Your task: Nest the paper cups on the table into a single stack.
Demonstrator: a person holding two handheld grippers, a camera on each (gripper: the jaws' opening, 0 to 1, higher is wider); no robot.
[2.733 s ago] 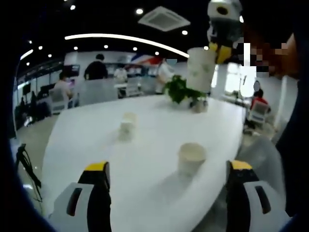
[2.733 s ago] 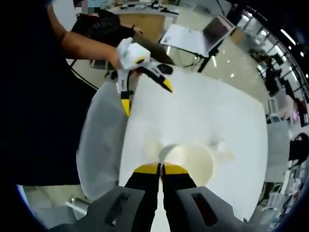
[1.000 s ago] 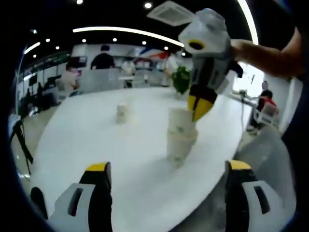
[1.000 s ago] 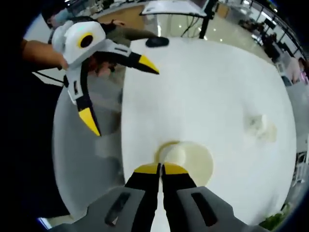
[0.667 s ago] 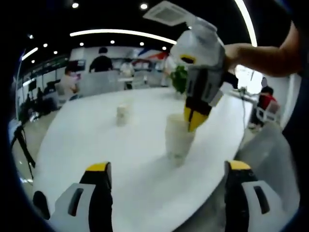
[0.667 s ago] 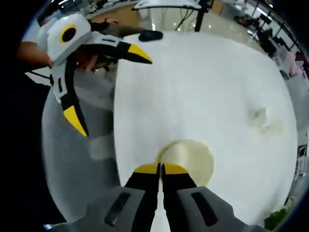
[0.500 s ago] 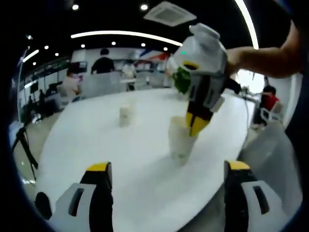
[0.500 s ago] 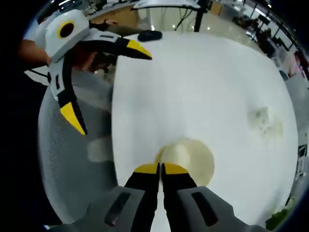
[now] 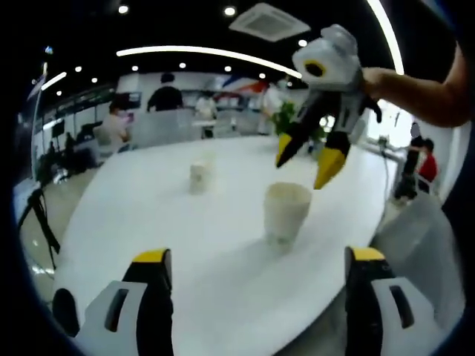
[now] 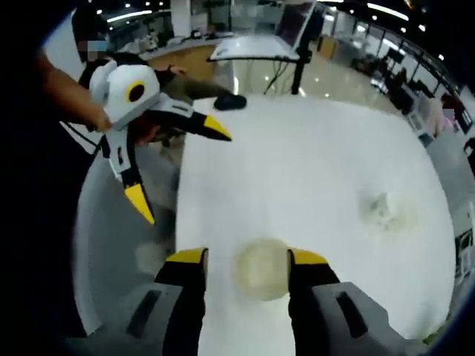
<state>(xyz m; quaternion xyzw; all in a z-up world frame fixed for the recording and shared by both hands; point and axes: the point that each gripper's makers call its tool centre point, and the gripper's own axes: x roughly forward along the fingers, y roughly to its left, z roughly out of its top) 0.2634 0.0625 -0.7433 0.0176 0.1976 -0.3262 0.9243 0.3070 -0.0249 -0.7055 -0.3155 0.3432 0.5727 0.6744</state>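
right gripper [image 9: 304, 154] fingers now apart, lifted clear of stack [image 9: 285, 211] | cup released, nested, stack upright mid-counter [image 9: 148, 222] | lone cup [image 9: 198, 177] beyond remains unstacked | left gripper [image 9: 252, 259] open, empty

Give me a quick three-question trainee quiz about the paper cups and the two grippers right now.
1. True or false: the right gripper is open above the nested cup stack.
2. How many cup positions stand on the white table: A one, B two, C four?
3. Fill in: the left gripper holds ____.

Key: 1 true; 2 B, the stack and a far single cup; 3 nothing.
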